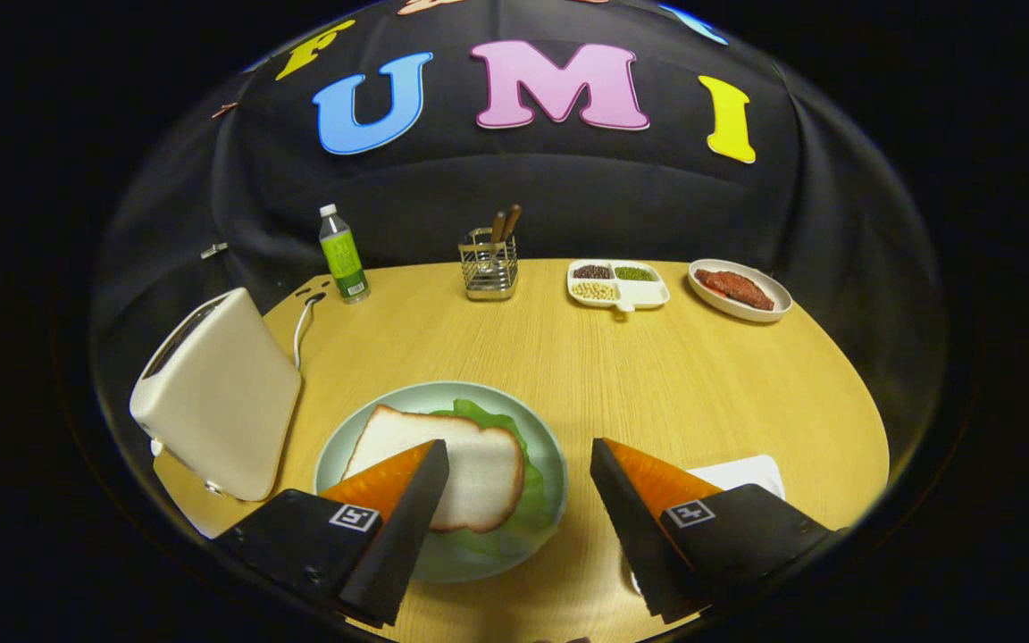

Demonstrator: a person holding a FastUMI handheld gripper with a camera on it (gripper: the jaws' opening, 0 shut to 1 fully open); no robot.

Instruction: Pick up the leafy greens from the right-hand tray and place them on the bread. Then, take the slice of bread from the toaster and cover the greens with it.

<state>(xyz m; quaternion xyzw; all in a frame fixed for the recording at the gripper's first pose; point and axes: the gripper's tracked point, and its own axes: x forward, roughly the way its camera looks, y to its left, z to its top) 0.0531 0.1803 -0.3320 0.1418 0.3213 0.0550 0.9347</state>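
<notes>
Bread slice laid over the greens on the plate, jaws spread and empty above the bench.

The gripper (519, 464) hangs with its jaws wide apart, pinching nothing; its left finger overlaps the near edge of the pale green plate (347, 438), its right finger stands over bare wood beside the plate. On that plate a slice of bread (461, 455) lies flat on the leafy greens (501, 424), whose ruffled edges stick out along the slice's far and right sides. A white toaster (220, 393) stands just left of the plate, its cord running toward the far edge of the bench (657, 375). A white tray (747, 469) peeks out behind the right finger. Along the far edge stand a green bottle (342, 254), a wire utensil holder (489, 263), a divided dish of beans (617, 284) and a dish of red meat (738, 289).
</notes>
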